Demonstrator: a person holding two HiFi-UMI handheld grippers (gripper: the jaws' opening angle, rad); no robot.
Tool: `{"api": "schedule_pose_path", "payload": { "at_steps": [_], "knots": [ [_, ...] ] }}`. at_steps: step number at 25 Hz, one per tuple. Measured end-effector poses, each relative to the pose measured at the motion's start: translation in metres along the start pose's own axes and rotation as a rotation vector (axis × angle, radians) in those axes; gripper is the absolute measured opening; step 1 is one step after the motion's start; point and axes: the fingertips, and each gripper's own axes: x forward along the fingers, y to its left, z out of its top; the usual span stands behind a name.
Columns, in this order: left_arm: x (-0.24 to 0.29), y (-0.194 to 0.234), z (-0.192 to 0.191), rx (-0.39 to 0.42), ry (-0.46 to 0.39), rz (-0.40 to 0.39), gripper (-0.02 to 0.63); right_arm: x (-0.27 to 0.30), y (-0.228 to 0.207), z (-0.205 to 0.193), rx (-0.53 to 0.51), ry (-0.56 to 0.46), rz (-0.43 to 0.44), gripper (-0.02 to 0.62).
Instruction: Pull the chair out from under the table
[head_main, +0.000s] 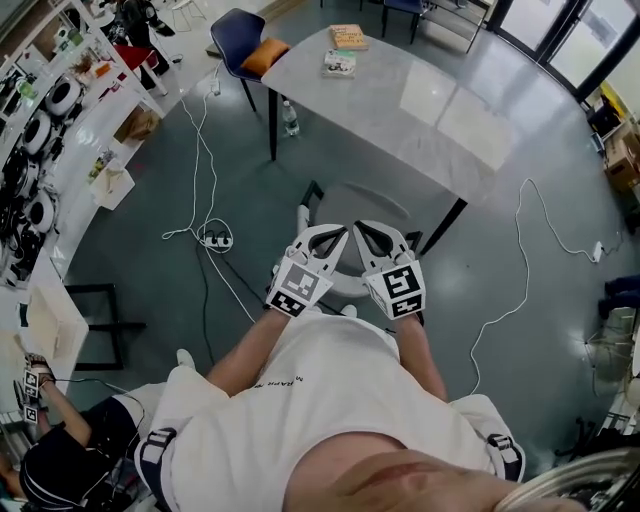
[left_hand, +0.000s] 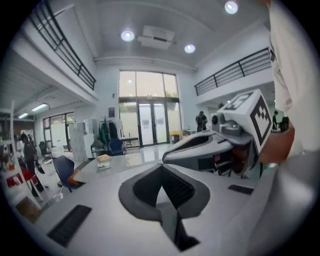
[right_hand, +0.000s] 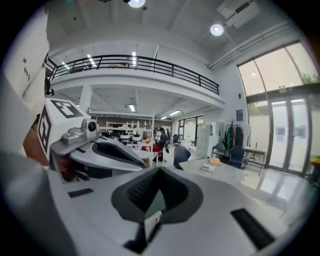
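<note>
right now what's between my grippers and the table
The grey chair, partly under the table, just beyond the left gripper and right gripper; the head view shows it.

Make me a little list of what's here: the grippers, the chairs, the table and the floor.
left gripper: shut, empty, held up over the chair
right gripper: shut, empty, beside the left one
chair: grey, at the table's near edge, not held
table: grey top, dark legs
on table: brown book, pale book
blue chair: at the far end, orange cushion on it
floor: bottle, white cable

Robotics lab, equipment shelves (head_main: 45, 120), floor cables (head_main: 519, 250), mezzanine railing (right_hand: 135, 62)
</note>
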Motion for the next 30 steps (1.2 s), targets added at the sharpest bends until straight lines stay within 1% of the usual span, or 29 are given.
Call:
{"api": "schedule_pose_path", "payload": {
  "at_steps": [2,3,7,11,17,25,30],
  "knots": [
    [-0.005,0.007,0.018,-0.087,-0.068,0.026,0.005,-0.003,0.000,0.018,0.024,-0.058,-0.009,0.014],
    [-0.008,0.010,0.026,-0.113,-0.096,0.047,0.005,-0.005,-0.001,0.026,0.038,-0.085,-0.014,0.014],
    [-0.023,0.029,0.057,-0.150,-0.205,0.144,0.005,-0.011,-0.008,0.054,0.061,-0.174,-0.068,0.014],
    [-0.035,0.035,0.076,-0.168,-0.272,0.198,0.005,-0.017,-0.010,0.069,0.085,-0.220,-0.101,0.014],
    [-0.041,0.034,0.082,-0.142,-0.310,0.255,0.005,-0.025,-0.015,0.077,0.100,-0.289,-0.147,0.014],
    [-0.040,0.037,0.084,-0.147,-0.334,0.250,0.005,-0.021,-0.011,0.080,0.108,-0.292,-0.146,0.014],
    [-0.039,0.037,0.076,-0.163,-0.314,0.253,0.005,-0.022,-0.010,0.078,0.113,-0.294,-0.144,0.014]
  ]
}}
